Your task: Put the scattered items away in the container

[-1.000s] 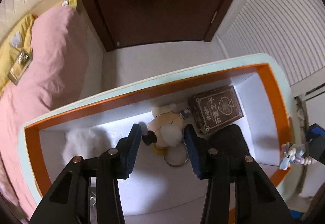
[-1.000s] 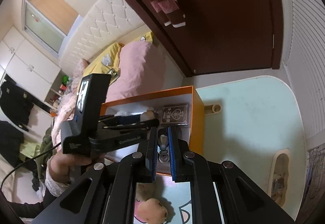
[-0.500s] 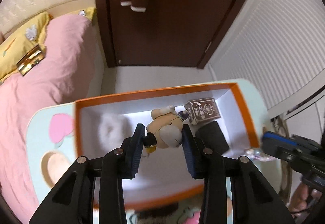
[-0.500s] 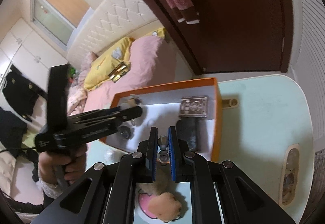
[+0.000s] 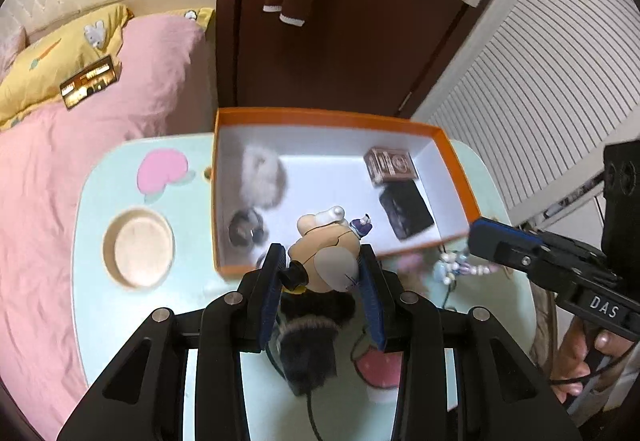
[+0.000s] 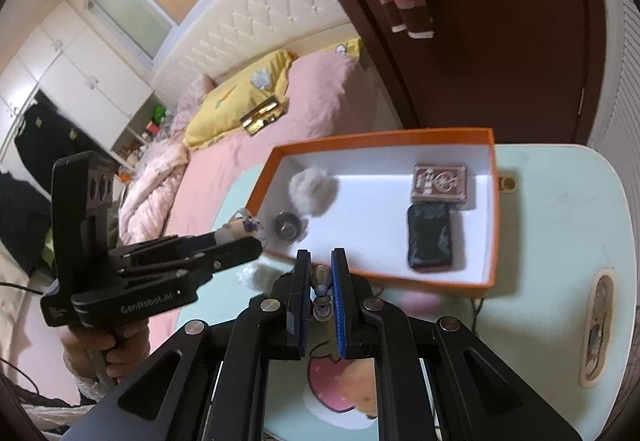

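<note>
An orange box [image 5: 456,161] with a white inside stands on the mint table [image 5: 92,201]. It holds a grey pompom [image 5: 262,177], a brown card box [image 5: 390,165], a black phone [image 5: 406,211] and a small metal ring object [image 5: 244,231]. My left gripper [image 5: 322,267] is shut on a beige plush keychain [image 5: 326,249], held above the box's near edge. My right gripper [image 6: 321,281] is shut on a small beaded charm [image 6: 321,283], near the box's front wall [image 6: 400,279]. The charm also shows in the left wrist view [image 5: 456,267].
A black fur earmuff [image 5: 308,337] with a cord lies on the table under my left gripper. A round wooden recess [image 5: 138,247] is in the table at the left. A pink bed [image 5: 60,169] lies left, a brown door [image 5: 360,21] behind.
My left gripper has pulled back and up from inside the box, carrying the plush keychain with it. My right gripper has also drawn back, still shut on the charm.
</note>
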